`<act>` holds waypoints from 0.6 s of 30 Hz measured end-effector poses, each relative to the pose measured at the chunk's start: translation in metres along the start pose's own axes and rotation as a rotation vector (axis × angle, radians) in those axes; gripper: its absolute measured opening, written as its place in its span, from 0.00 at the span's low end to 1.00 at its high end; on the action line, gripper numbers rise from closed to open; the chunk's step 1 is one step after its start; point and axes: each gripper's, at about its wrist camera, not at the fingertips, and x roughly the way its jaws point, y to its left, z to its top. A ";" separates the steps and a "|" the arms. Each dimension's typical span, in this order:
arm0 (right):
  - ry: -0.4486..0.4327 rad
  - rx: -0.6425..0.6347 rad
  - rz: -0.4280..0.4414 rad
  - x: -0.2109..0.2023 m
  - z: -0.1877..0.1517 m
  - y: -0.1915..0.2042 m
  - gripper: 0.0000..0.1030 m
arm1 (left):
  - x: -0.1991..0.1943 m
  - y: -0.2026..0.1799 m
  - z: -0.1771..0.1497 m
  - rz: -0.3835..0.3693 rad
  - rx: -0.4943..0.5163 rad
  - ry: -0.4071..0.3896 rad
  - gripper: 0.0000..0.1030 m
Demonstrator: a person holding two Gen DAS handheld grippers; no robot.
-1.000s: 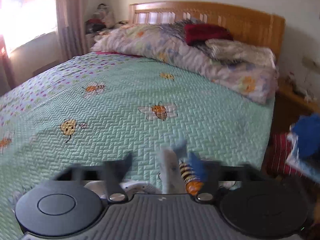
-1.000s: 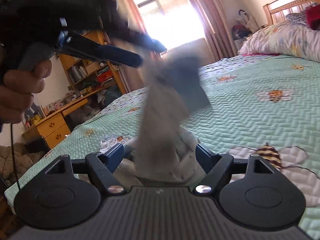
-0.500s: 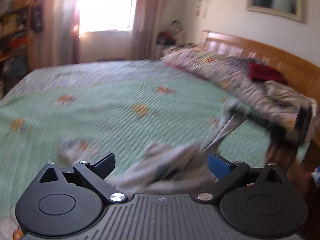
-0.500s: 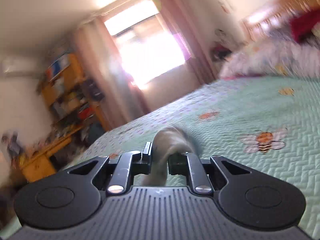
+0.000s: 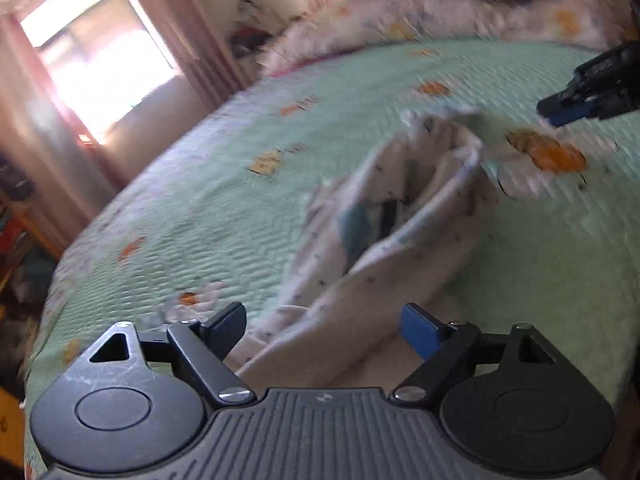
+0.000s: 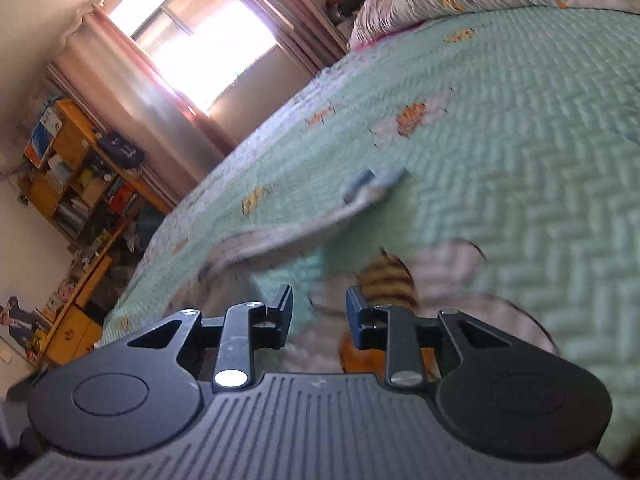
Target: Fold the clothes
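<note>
crumpled white garment [image 5: 400, 216] (soft) on quilted bedspread [image 5: 248, 216]

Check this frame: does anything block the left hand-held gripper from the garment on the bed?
Nothing visible does. The garment lies on the bedspread, running between the closing jaws of the left hand-held gripper, untouched.

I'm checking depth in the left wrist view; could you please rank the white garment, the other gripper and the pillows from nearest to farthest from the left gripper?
1. White garment: reaches in between the left gripper's closing jaws, unpressed.
2. Other gripper: upper right, over the bedspread.
3. Pillows: far end, top of view.
</note>
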 end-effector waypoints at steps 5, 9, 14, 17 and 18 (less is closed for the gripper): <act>0.014 -0.055 -0.017 -0.013 0.001 -0.002 0.37 | 0.025 0.004 -0.006 -0.061 0.029 0.085 0.35; -0.001 -0.073 -0.003 -0.013 0.004 0.001 0.38 | 0.028 0.004 -0.013 -0.096 0.027 0.118 0.04; 0.003 -0.092 0.057 -0.010 0.001 0.011 0.38 | -0.023 -0.025 -0.026 -0.203 0.057 0.056 0.03; 0.030 -0.137 0.132 -0.004 -0.002 0.027 0.38 | -0.051 -0.049 -0.038 -0.298 0.093 0.056 0.05; 0.048 -0.151 0.164 -0.001 -0.003 0.034 0.38 | -0.055 -0.054 -0.044 -0.330 0.078 0.066 0.06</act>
